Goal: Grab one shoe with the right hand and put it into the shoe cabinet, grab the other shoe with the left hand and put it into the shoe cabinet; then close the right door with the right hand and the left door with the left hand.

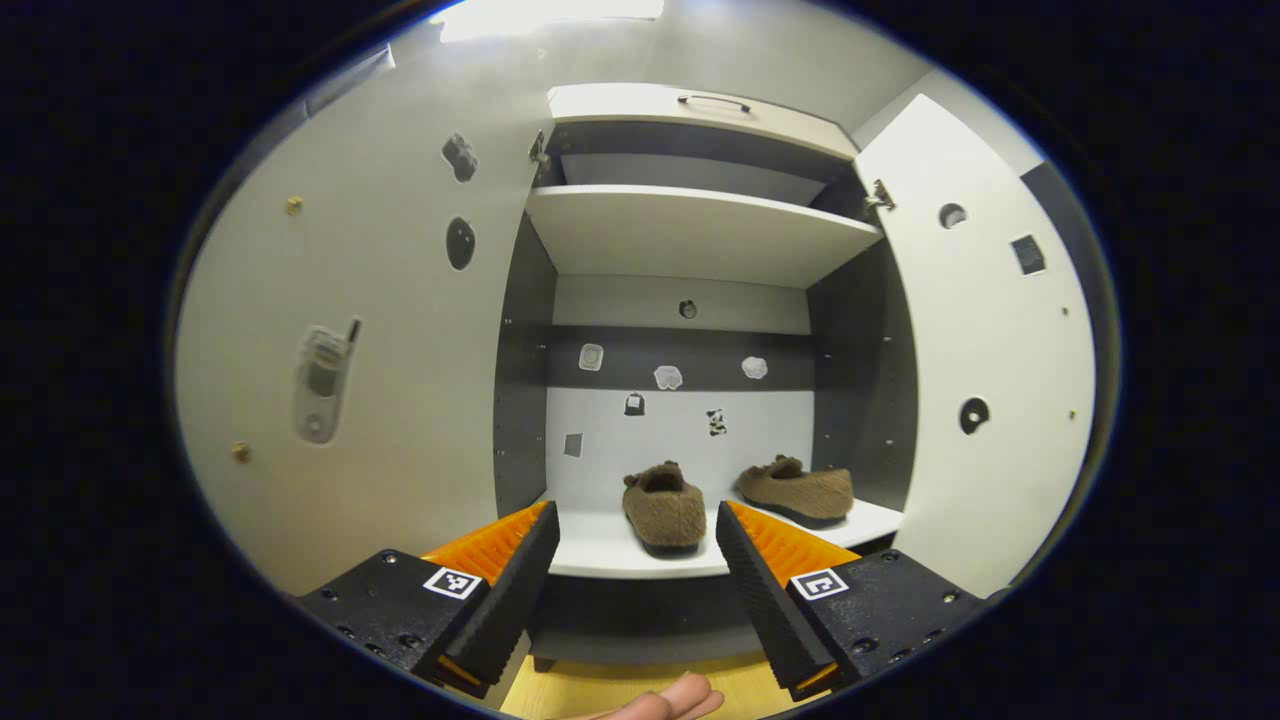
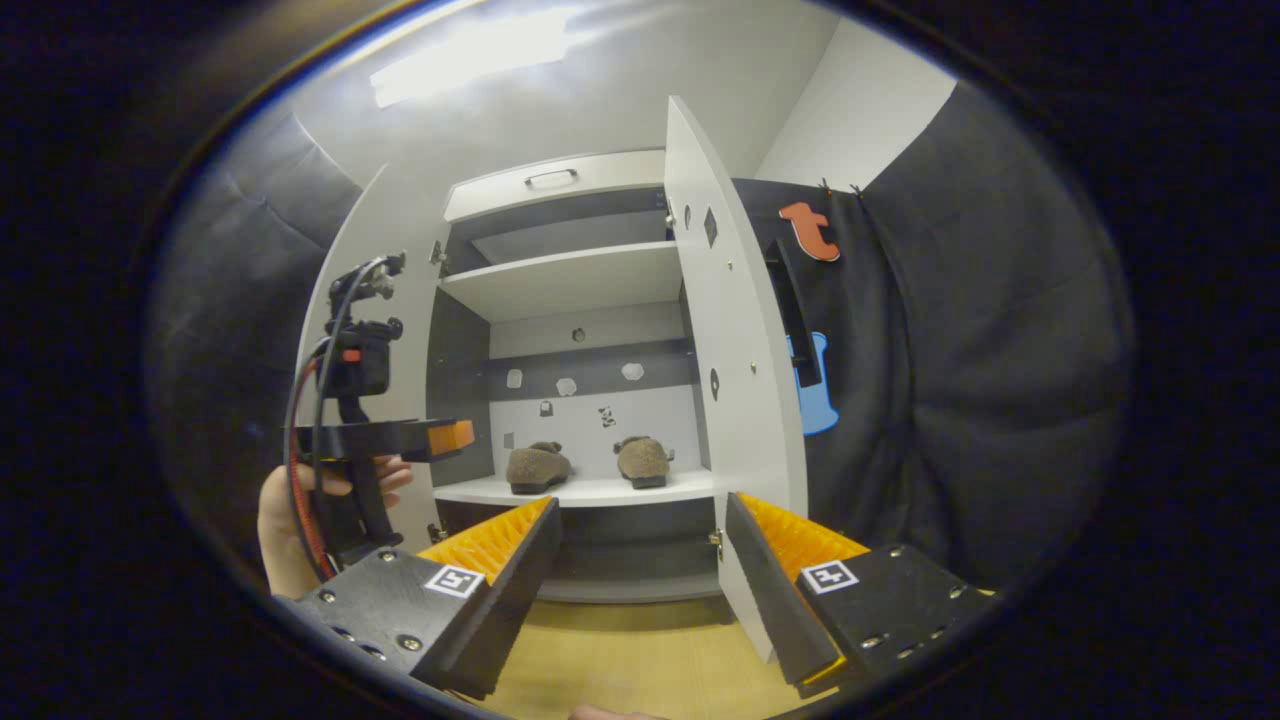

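- Shoes first, in my left gripper view: my left gripper (image 1: 632, 560) points straight at the shoe cabinet (image 1: 700, 235), held level, with its fingers spread wide and nothing between them.
- A bit of my hand (image 1: 665, 702) peeks in at the very bottom.
- The cabinet's left door (image 1: 400, 330) and right door (image 1: 985, 400) both stand open, with little stickers on them and on the back wall.
- The floor (image 1: 600, 690) under me is light wood.
- The left shoe (image 1: 664, 503) sits on the bottom shelf (image 1: 600, 548), its long way running front to back. I cannot tell which end is the toe.
- The right shoe (image 1: 797, 488) sits just beside it on the same shelf, not touching, and turned so its long way runs more sideways.
- In my right gripper view, my right gripper (image 2: 640, 570) is farther from the cabinet and low, fingers wide apart and holding nothing.
- My left gripper shows off to the left here, up in the air in front of the left door, gripped by my other hand (image 2: 300, 500) with cables running along it.
- Both shoes sit side by side on the bottom shelf, well inside.
- The right door sticks out toward me, edge on, and dark cloth (image 2: 980, 380) hangs behind it.
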Demonstrator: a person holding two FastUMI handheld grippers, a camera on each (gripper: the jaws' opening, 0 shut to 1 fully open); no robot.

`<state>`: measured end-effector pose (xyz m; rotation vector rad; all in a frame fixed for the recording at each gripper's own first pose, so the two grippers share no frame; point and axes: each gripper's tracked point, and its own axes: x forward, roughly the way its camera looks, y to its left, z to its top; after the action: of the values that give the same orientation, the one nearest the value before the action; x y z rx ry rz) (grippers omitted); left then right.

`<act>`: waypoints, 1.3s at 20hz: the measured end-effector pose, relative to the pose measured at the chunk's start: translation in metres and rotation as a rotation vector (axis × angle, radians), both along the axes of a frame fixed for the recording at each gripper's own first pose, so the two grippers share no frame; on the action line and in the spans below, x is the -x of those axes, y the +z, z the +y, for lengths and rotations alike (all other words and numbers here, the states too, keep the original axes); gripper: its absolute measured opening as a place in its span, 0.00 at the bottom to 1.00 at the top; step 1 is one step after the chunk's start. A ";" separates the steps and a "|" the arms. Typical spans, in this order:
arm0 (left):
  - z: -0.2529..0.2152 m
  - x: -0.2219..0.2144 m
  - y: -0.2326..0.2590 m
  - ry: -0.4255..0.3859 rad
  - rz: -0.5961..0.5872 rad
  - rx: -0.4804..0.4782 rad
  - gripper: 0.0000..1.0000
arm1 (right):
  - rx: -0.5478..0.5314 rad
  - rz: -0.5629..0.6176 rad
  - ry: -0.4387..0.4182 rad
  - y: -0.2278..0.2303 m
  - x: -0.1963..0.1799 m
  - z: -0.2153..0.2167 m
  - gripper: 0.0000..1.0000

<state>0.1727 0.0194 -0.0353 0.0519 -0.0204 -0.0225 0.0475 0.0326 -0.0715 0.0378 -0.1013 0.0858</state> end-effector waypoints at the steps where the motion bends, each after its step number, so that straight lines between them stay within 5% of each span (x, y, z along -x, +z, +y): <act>1: 0.002 0.017 0.005 0.002 -0.005 -0.010 0.96 | 0.003 -0.006 0.002 0.004 0.006 -0.001 0.99; 8: 0.010 0.105 0.060 -0.002 -0.054 0.021 0.96 | 0.012 -0.032 0.008 0.059 0.056 -0.029 0.98; 14: 0.020 0.151 0.071 -0.028 -0.052 0.061 0.96 | 0.098 -0.034 -0.093 0.104 0.077 -0.111 0.99; 19: 0.019 0.174 0.047 -0.070 -0.011 0.062 0.96 | 0.182 -0.016 -0.218 0.137 0.042 -0.207 0.99; 26: 0.022 0.210 0.033 -0.101 -0.045 0.097 0.96 | 0.165 0.093 -0.122 0.138 -0.052 -0.270 0.99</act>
<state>-0.0374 0.0417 -0.0019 -0.0459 -0.0691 -0.1214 0.0994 -0.2372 0.0666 -0.1287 -0.0028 -0.0302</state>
